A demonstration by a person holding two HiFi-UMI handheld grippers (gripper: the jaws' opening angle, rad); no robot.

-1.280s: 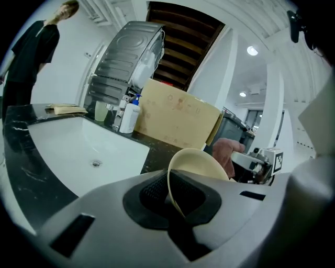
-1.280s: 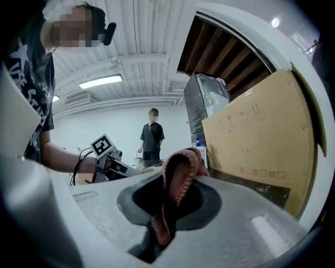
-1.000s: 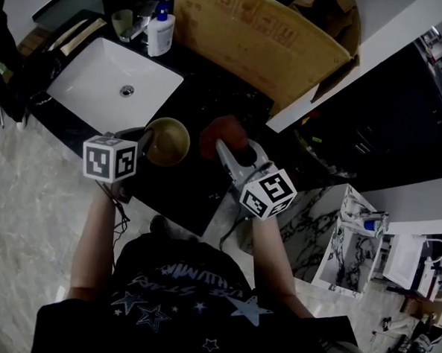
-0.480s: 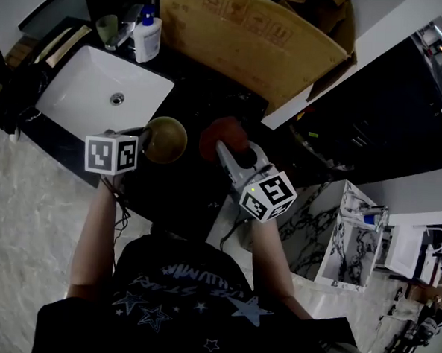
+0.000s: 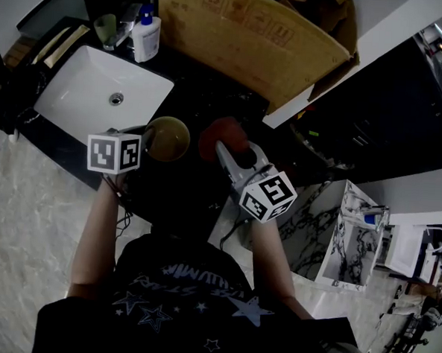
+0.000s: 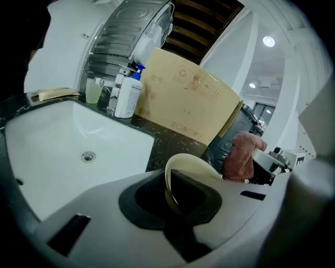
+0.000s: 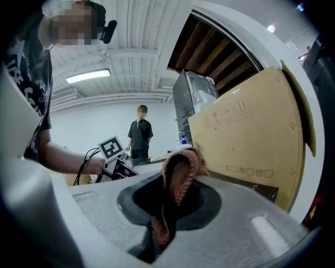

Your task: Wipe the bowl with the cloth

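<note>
Both claws are clenched on something: the left gripper (image 6: 172, 201) pinches the near rim of the bowl (image 6: 191, 163) between its closed jaws, and the right gripper (image 7: 166, 209) is clamped on the cloth (image 7: 180, 170), a reddish-pink bunch that folds up out of its jaws. The bowl is pale yellow and round. It is held above the dark countertop (image 5: 211, 89), just right of the white sink (image 5: 76, 96), with its open side showing to the head view. The cloth hangs just to the right of the bowl at about the same height; whether the two touch cannot be told. The two grippers point away from the person, the left one angled more steeply down, the right one nearly level. On the far side of the counter stands a large cardboard box (image 5: 244, 39) with its flap open on the right. At the far left corner, beyond the sink, a white pump bottle (image 5: 147, 37) with a blue top stands beside a pale green cup (image 5: 105, 29). Under the person's arms the floor (image 5: 32, 213) is light and marbled. In the right gripper view another person (image 7: 139, 131) in dark clothes stands far off against a white wall.
</note>
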